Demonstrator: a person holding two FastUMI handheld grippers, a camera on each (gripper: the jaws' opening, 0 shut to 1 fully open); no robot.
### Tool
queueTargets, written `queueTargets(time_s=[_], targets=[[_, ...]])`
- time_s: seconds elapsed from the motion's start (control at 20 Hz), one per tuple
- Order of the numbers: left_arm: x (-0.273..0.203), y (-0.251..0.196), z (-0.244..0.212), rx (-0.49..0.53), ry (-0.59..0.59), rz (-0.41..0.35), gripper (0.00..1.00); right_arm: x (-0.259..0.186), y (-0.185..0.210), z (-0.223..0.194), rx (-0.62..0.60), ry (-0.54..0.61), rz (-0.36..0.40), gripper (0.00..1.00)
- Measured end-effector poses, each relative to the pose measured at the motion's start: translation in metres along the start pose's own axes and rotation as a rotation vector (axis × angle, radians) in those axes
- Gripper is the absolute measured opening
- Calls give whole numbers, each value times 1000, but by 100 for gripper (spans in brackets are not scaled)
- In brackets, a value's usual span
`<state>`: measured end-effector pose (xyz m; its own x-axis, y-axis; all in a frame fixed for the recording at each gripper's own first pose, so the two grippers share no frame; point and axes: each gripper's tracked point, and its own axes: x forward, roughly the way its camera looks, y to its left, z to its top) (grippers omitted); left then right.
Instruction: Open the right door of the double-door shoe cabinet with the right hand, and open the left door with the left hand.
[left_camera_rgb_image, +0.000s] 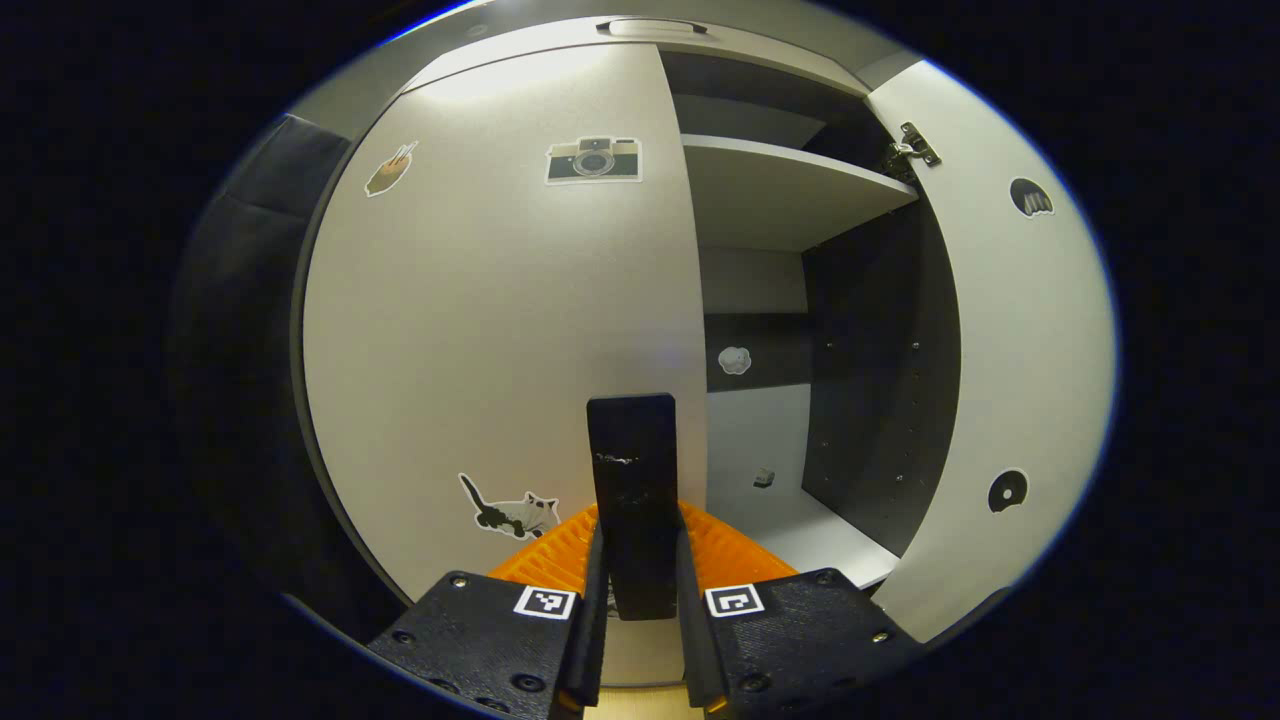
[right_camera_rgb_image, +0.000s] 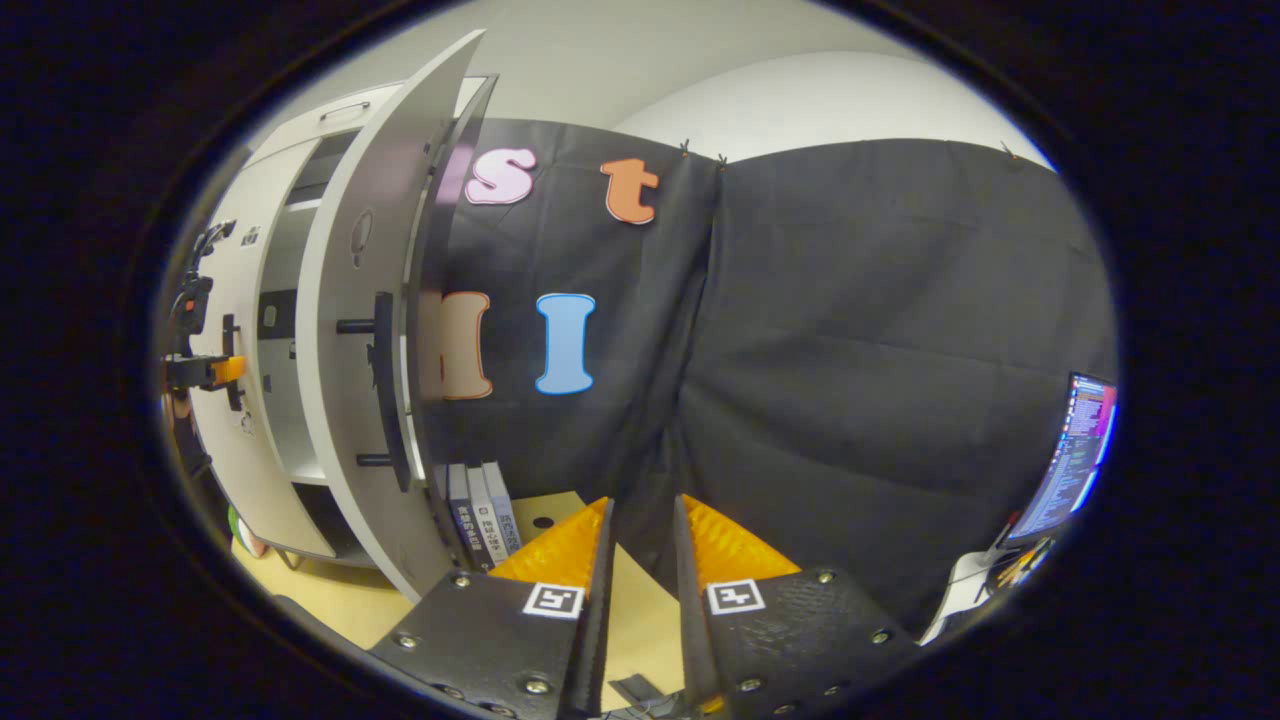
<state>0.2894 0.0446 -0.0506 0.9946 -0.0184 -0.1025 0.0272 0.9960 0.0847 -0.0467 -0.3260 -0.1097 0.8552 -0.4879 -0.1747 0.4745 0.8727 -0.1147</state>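
Observation:
The shoe cabinet's left door (left_camera_rgb_image: 480, 320), pale grey with stickers, fills the left gripper view and looks closed or nearly so. Its black vertical handle (left_camera_rgb_image: 632, 470) stands between the fingers of my left gripper (left_camera_rgb_image: 640, 515), which is shut on it. The right door (left_camera_rgb_image: 1020, 350) is swung wide open, baring a shelf (left_camera_rgb_image: 780, 190) and the dark inside. In the right gripper view the right door (right_camera_rgb_image: 360, 330) stands edge-on with its black handle (right_camera_rgb_image: 383, 380). My right gripper (right_camera_rgb_image: 642, 500) is away from it, slightly open with nothing held. The left gripper (right_camera_rgb_image: 205, 372) shows far left.
Several books (right_camera_rgb_image: 480, 515) stand upright behind the open right door, against the black cloth wall (right_camera_rgb_image: 880, 350). A lit monitor (right_camera_rgb_image: 1080, 450) sits at the far right. A light wooden surface (right_camera_rgb_image: 330, 600) lies below the cabinet.

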Motion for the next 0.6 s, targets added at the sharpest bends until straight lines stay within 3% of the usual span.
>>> queueTargets(time_s=[0.2,0.6], targets=[[-2,0,-2,-4,25,-1,25,-8,0,5,-7,-5,6,30],[-28,2,-4,-19,35,-40,20,-16,0,14,24,-15,26,34]])
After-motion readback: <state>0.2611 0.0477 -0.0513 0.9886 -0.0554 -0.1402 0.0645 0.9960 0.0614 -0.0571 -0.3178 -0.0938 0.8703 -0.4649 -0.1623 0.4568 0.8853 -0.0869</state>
